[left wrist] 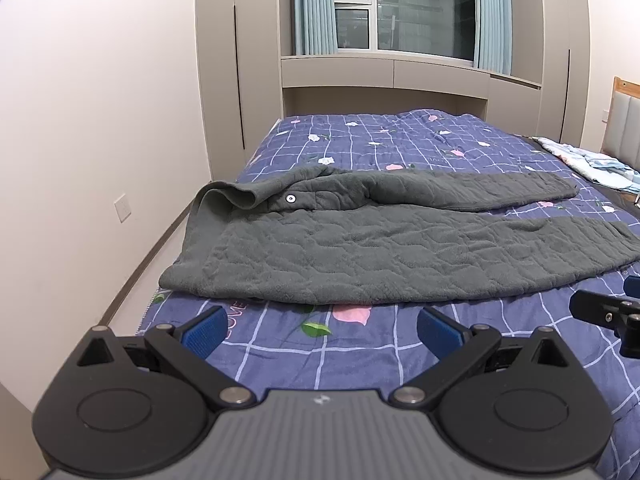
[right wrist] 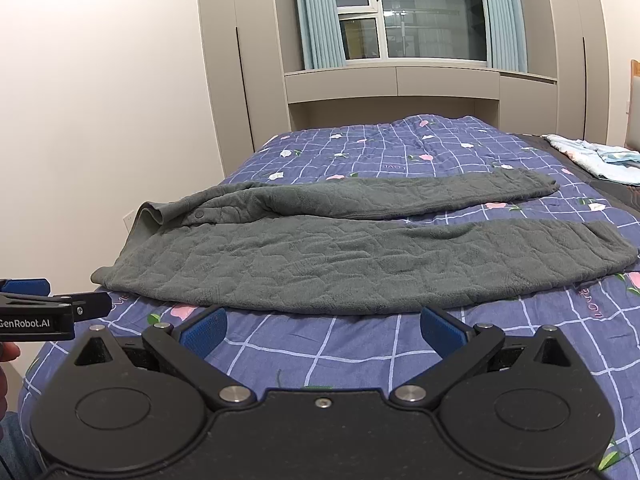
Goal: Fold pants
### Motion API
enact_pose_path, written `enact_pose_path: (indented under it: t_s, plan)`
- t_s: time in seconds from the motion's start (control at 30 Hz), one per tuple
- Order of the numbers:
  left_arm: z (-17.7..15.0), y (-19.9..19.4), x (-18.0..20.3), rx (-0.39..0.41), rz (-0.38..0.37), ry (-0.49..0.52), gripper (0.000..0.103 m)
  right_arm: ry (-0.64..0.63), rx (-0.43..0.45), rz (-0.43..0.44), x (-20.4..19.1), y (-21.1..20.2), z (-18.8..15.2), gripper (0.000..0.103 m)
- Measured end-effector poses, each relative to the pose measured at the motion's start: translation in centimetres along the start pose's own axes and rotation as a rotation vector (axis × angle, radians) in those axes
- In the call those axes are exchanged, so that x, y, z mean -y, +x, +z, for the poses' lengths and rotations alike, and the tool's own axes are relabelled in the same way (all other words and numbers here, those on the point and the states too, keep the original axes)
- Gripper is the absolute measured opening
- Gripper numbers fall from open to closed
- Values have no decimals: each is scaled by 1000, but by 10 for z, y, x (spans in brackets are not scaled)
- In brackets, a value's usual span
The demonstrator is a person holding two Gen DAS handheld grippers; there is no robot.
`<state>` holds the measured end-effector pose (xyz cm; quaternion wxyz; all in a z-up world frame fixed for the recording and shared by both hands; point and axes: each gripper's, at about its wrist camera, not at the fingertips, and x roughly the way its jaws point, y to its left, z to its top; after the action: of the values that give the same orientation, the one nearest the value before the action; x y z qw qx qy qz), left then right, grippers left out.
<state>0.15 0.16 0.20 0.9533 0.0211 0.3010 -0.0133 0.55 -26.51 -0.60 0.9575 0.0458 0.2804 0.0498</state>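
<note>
Bedroom with beige built-in wardrobes point(left wrist: 236, 60), pale walls and a night-dark window point(left wrist: 400, 4) flanked by light blue curtains point(left wrist: 316, 4). Below that, filling the middle and lower frame: bed point(left wrist: 360, 356) under a purple-blue quilt point(left wrist: 400, 136) with a pale grid and pink and white flowers.

Grey quilted pants point(left wrist: 360, 248) spread flat across the quilt, unfolded, waist toward the left of the frame, both legs running off to the right. Nearer leg broad and smooth; farther leg narrower, lying just behind it with a strip of quilt showing between the two toward the right. Waistband rumpled and curled up at the left end, white snap button point(left wrist: 290, 199) showing beside the curl. Left edge of the waist close to the bed's left side.

Left gripper point(left wrist: 320, 330) low in its own view, over bare quilt just short of the pants' near edge, jaws wide apart, nothing between the blue pads point(left wrist: 204, 332). Right gripper point(right wrist: 322, 330) likewise over the quilt just short of the near hem, jaws wide apart and empty. Each gripper visible at the other view's edge, side by side, apart.

Pale blue and white bedding point(right wrist: 592, 156) bunched at the upper right, beside a padded headboard point(left wrist: 624, 120). White wall outlet point(left wrist: 122, 208) at the left.
</note>
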Motion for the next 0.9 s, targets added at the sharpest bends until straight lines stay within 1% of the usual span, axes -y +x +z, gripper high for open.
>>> enact_pose_path:
  t_s: [0.9]
  plan:
    - [-2, 1, 2, 2, 0, 2, 103, 4, -8, 2, 1, 1, -2, 103]
